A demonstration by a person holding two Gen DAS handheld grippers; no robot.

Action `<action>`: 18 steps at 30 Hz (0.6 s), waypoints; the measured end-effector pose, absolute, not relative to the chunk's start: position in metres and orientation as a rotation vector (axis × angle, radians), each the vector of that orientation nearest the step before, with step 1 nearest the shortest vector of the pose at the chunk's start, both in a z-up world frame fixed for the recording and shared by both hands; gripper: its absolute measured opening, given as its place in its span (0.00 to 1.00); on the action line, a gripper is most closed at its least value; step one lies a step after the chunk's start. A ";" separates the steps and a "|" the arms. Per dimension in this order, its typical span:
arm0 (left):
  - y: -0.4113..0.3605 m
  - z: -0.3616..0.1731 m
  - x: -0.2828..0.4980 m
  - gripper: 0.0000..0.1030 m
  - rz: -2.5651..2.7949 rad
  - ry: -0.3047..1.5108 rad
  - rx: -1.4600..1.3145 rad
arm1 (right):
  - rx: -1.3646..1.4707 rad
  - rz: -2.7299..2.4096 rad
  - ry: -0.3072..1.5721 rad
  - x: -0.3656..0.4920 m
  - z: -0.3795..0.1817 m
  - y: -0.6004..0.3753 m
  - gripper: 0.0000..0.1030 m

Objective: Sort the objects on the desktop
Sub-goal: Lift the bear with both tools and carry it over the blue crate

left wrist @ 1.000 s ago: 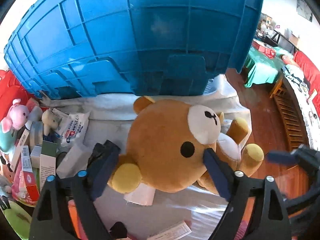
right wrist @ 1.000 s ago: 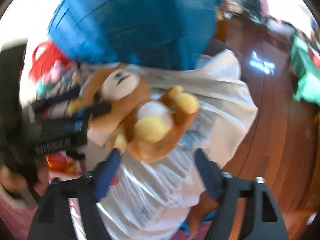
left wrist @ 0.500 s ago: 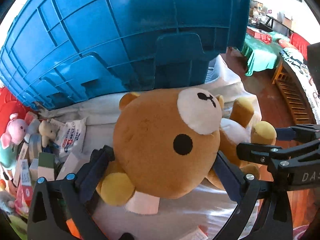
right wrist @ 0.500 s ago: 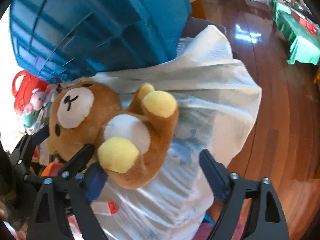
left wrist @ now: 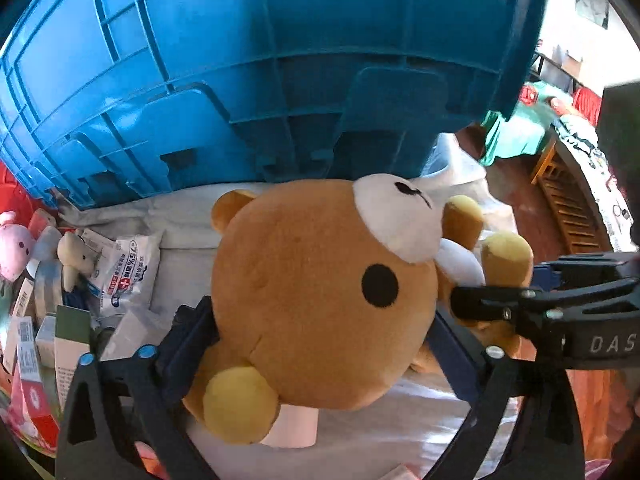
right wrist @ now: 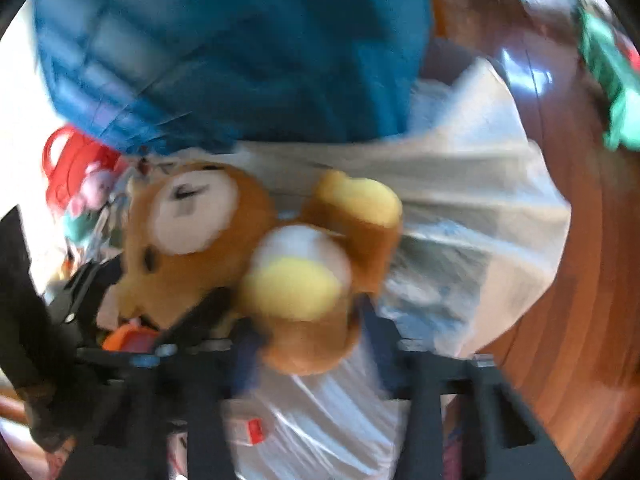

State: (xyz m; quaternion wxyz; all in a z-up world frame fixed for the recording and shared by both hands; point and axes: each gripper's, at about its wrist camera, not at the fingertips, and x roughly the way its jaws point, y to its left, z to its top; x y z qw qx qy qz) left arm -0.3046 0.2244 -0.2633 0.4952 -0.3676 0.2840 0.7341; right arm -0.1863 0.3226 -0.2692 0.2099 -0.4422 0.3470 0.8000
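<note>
The left gripper (left wrist: 320, 344) points steeply down with its jaws spread wide around the head of the brown plush bear (left wrist: 316, 292), its pads against both sides. The bear lies on the white sheet (left wrist: 184, 216) in front of the blue crate (left wrist: 260, 80). The right gripper (right wrist: 308, 344) comes in from the bear's other side; its jaws have just been closing and now pinch the bear's leg.
</note>
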 end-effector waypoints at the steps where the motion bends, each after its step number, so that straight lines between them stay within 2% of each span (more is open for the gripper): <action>1: 0.222 -0.262 -0.300 0.89 1.787 0.687 -0.874 | -1.239 2.236 0.877 -0.190 -0.263 0.316 0.28; 6: 0.201 -0.258 -0.292 0.81 1.851 0.618 -0.859 | -1.250 2.271 0.704 -0.193 -0.250 0.293 0.28; 12: 0.167 -0.230 -0.286 0.81 1.985 0.503 -0.793 | -1.203 2.392 0.511 -0.196 -0.215 0.270 0.27; 18: 0.127 -0.172 -0.291 0.81 2.152 0.368 -0.699 | -1.094 2.575 0.340 -0.213 -0.150 0.240 0.27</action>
